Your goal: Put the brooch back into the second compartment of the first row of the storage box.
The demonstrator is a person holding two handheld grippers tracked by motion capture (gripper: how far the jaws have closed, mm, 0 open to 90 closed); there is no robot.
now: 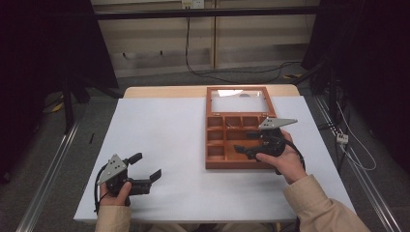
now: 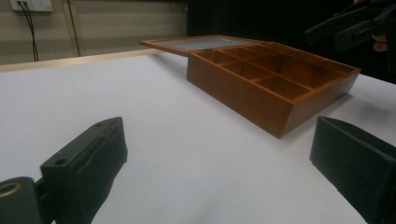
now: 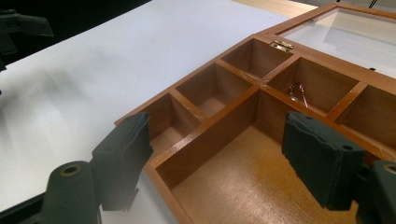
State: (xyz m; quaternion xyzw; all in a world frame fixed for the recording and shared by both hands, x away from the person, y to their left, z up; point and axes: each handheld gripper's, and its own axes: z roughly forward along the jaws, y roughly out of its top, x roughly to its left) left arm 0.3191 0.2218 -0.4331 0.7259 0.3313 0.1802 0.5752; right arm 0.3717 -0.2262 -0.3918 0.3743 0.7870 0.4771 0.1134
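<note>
Hovering over the near compartments of the open wooden compartment box (image 1: 216, 157) at the right of the white table (image 1: 159, 140), right gripper (image 3: 215, 154) wide open, empty. Worth lowering straight, clear of the dividers, toward the small metal clasp (image 3: 296, 93) in a far cell. Left gripper (image 2: 215, 163) parked open, empty, well apart.

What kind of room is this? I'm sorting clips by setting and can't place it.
Probably a lab or recording studio, not a home: a table covered in plain white, black curtains at both sides, cables trailing over a grey floor, and metal rails beside the table. A wooden compartment box lies open on it.
</note>
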